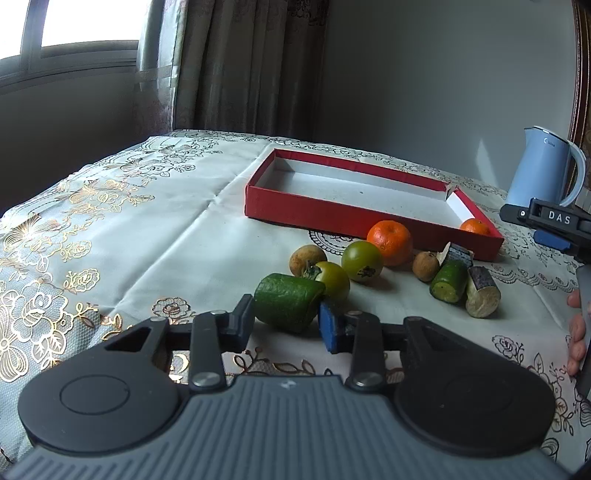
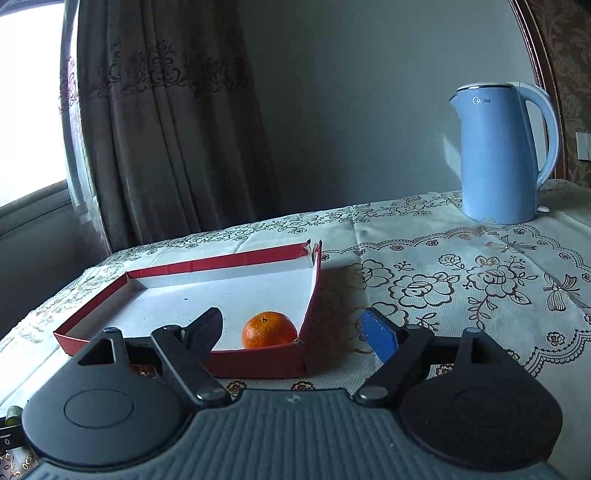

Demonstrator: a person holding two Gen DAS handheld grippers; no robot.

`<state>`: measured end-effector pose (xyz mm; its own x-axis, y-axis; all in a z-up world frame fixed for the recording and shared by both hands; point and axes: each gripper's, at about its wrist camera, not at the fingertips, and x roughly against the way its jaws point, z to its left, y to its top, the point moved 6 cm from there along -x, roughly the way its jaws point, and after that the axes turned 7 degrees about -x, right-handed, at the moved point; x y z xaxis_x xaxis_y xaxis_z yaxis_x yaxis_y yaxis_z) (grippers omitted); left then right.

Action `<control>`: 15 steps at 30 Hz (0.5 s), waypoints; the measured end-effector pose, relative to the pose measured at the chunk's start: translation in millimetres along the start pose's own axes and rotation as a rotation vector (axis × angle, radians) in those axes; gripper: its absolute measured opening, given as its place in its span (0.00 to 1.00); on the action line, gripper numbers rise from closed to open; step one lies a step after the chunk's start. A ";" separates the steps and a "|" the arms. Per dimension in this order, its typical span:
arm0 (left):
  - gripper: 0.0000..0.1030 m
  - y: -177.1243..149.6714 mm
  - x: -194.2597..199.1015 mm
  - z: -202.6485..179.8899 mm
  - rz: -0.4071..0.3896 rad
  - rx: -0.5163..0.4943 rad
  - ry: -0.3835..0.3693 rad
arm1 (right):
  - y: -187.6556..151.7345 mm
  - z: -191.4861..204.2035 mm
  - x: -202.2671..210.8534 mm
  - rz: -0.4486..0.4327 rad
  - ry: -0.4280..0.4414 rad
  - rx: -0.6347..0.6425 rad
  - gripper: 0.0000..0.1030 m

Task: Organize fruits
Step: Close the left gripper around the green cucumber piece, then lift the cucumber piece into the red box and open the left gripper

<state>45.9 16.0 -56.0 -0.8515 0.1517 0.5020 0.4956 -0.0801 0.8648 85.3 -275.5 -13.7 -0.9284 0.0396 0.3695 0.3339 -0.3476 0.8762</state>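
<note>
1. Left tool (image 1: 286, 320): jaws narrow, either side of green chunk (image 1: 286, 305) on counter (image 1: 184, 236); firm grip unconfirmed
2. Right tool (image 2: 291, 334): wide, holding nothing, at red tray (image 2: 258, 363) holding one orange (image 2: 269, 329)
3. Risk: chunk slips, knocks neighbouring green fruit (image 1: 334, 278) rolling
4. Hidden: chunk's underside; right tool mostly cut off in left view

Daylight enters from the window (image 1: 74, 26) at left (blown out to white), leaving the wall (image 1: 424, 74) dim; fisheye bending curves the edges, focus stays sharp.
</note>
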 end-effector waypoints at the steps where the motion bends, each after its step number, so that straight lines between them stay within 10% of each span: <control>1: 0.26 0.6 1.5 -0.4 -0.002 0.000 -0.005 | 0.3 -0.1 0.2 -0.003 0.000 -0.003 0.81; 15: 0.26 67.7 6.5 -25.5 -0.126 -0.098 -0.014 | 1.5 -2.1 1.9 -0.017 0.002 -0.024 0.81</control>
<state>69.6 -13.5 6.0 -0.9033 0.1800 0.3895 0.3650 -0.1550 0.9180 83.7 -277.9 -12.3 -0.9343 0.0441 0.3537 0.3138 -0.3689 0.8749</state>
